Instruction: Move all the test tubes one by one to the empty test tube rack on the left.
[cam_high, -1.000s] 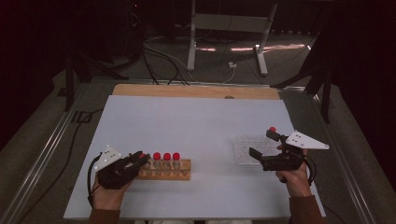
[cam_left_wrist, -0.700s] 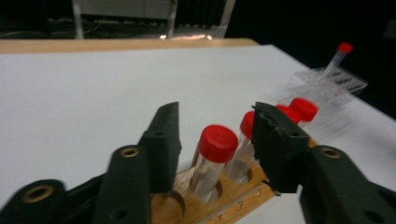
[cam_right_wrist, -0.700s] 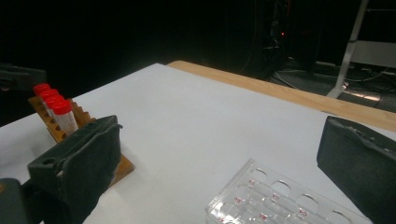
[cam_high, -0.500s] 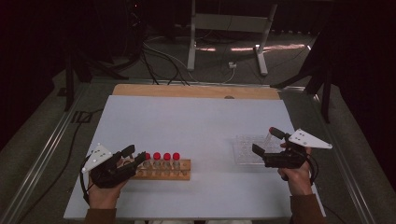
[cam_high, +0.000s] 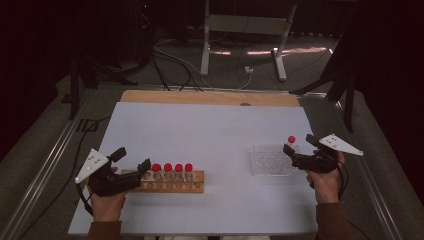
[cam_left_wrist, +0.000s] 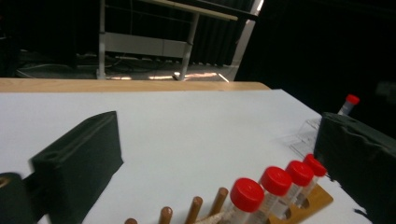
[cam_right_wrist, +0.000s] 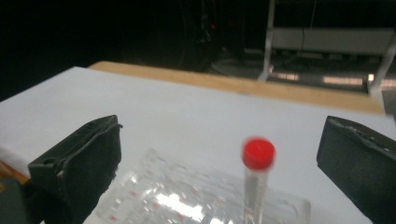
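The right claw (cam_right_wrist: 224, 163) stood wide open, its two black jaws well apart at the lower corners. Between them, farther off, a clear tube with a red cap (cam_right_wrist: 257, 179) stood upright in a clear plastic rack (cam_right_wrist: 177, 196) on the white tabletop (cam_right_wrist: 187, 112). A wooden strip (cam_right_wrist: 280, 91) ran along the tabletop's far edge.

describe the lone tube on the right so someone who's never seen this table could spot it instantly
On the white table, look to the right side for the clear plastic rack, just ahead of the right claw. A single red-capped tube stands upright at that rack's far right corner. Unlike the four red-capped tubes lined up in the wooden rack on the left, it stands alone.
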